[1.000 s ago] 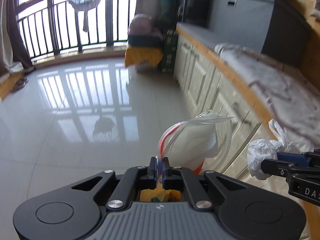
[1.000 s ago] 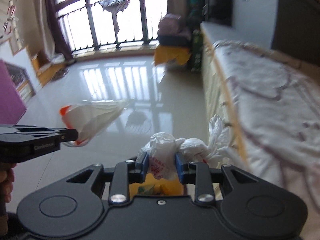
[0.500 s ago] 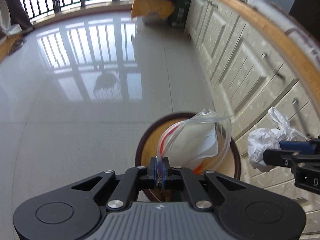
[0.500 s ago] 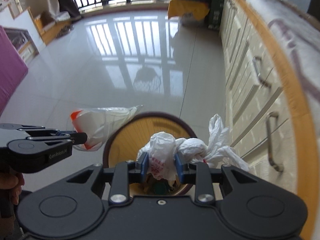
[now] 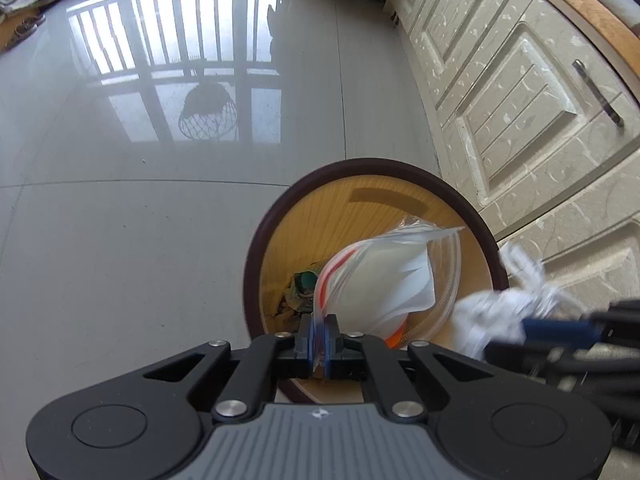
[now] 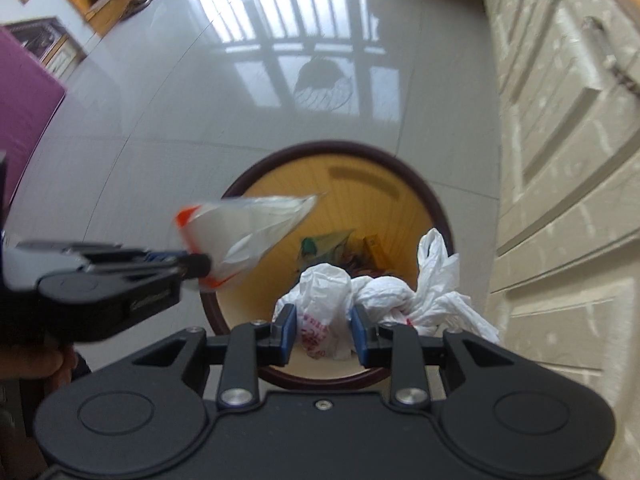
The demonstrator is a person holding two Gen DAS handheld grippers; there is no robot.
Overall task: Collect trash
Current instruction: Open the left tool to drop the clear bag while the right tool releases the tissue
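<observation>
Left gripper [image 5: 319, 344]: clamped thin on the zip bag [image 5: 376, 284], above the bin [image 5: 280, 216].
Right gripper [image 6: 323, 334]: pinched the white bag [image 6: 324, 292] over the bin's near rim.
Risk: the white bag's loose tail overhung the rim, so it might have landed outside.

Both cameras look steeply down at the round bin [image 5: 276, 216] on the floor. The left wrist view looks from above the bin's near rim, close to it, and the cabinet fronts [image 5: 516, 92] stand to the right of the bin. The right wrist view hangs above the same bin [image 6: 434, 200] (a little further toward the cabinets) and faces the same way. Both views share the bin, the shiny floor [image 5: 120, 208] beyond it, and the cabinets [image 6: 560, 152].
</observation>
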